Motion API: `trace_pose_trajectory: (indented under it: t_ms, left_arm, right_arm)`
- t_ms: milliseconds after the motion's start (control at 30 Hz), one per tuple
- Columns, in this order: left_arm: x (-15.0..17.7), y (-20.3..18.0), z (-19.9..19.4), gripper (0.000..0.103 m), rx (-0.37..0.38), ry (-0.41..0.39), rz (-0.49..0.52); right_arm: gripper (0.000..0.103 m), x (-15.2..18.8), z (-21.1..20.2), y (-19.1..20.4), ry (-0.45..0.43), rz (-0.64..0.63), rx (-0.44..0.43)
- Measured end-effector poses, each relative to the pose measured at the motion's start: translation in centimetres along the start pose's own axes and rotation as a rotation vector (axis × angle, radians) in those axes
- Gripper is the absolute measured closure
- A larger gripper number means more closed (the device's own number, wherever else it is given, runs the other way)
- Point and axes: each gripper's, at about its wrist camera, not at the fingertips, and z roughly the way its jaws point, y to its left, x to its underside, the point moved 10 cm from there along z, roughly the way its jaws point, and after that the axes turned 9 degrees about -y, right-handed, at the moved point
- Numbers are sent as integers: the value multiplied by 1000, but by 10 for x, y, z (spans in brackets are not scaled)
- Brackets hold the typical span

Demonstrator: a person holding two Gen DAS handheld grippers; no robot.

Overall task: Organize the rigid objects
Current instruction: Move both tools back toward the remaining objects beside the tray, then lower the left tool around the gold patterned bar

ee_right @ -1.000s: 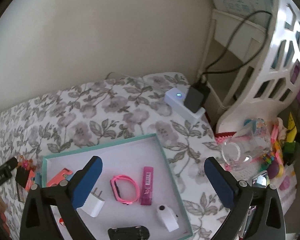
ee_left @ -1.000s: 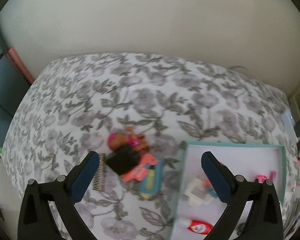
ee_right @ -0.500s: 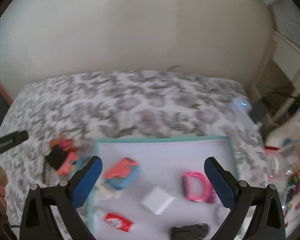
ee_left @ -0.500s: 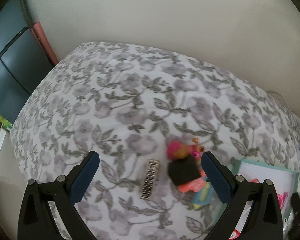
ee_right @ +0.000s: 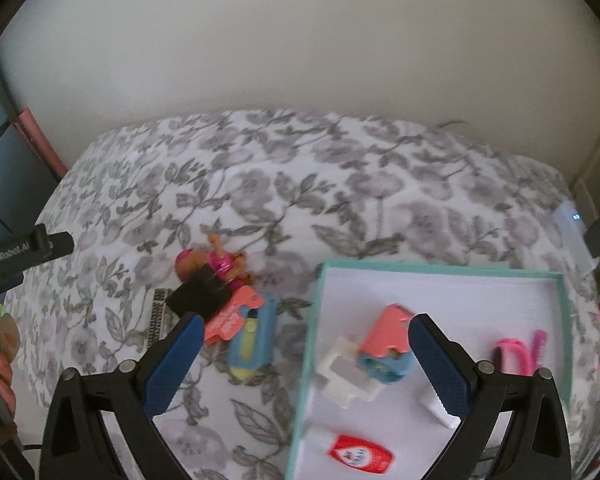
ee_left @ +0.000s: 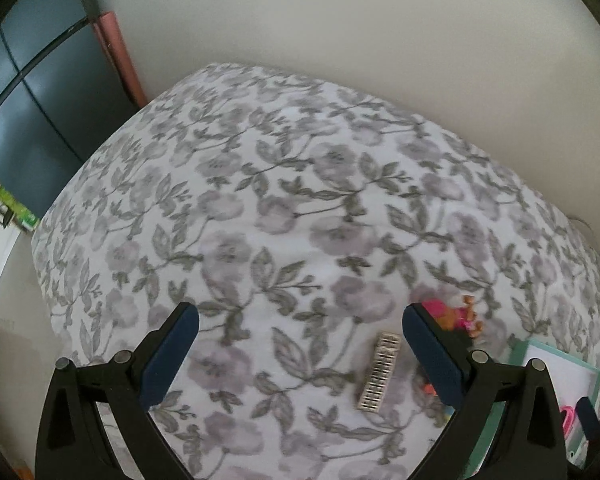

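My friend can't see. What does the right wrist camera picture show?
A teal-edged tray on a flowery bedspread holds small things, among them a pink band and a red-and-white tube. The right gripper hovers above with open, empty jaws. Left of the tray lie a small doll and a blue case.

Black left claw [ee_left: 300, 350] and right claw [ee_right: 306, 360], blue ribbed pads, silver screws

Left gripper [ee_left: 300, 354]: jaws spread wide, nothing between blue pads, angled downward. Right gripper [ee_right: 306, 360]: jaws spread wide, nothing held, angled downward; left unit's black body visible at frame's left edge
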Motion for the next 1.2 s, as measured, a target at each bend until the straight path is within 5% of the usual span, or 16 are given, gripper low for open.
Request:
trace_pose_trajectory:
  t_ms: [433, 1033, 1100, 1200]
  left_arm:
    - [49, -26, 59, 1, 90, 185, 65]
    - [85, -57, 85, 2, 131, 282, 164]
    - [89, -62, 84, 4, 146, 291, 172]
    - [96, -69, 83, 30, 171, 308, 177]
  right_arm:
    - [0, 37, 52, 42, 110, -40, -60]
    - [0, 39, 64, 43, 112, -59, -38]
    - [0, 39, 65, 41, 115, -54, -37]
    - [0, 39, 64, 39, 116, -53, -32]
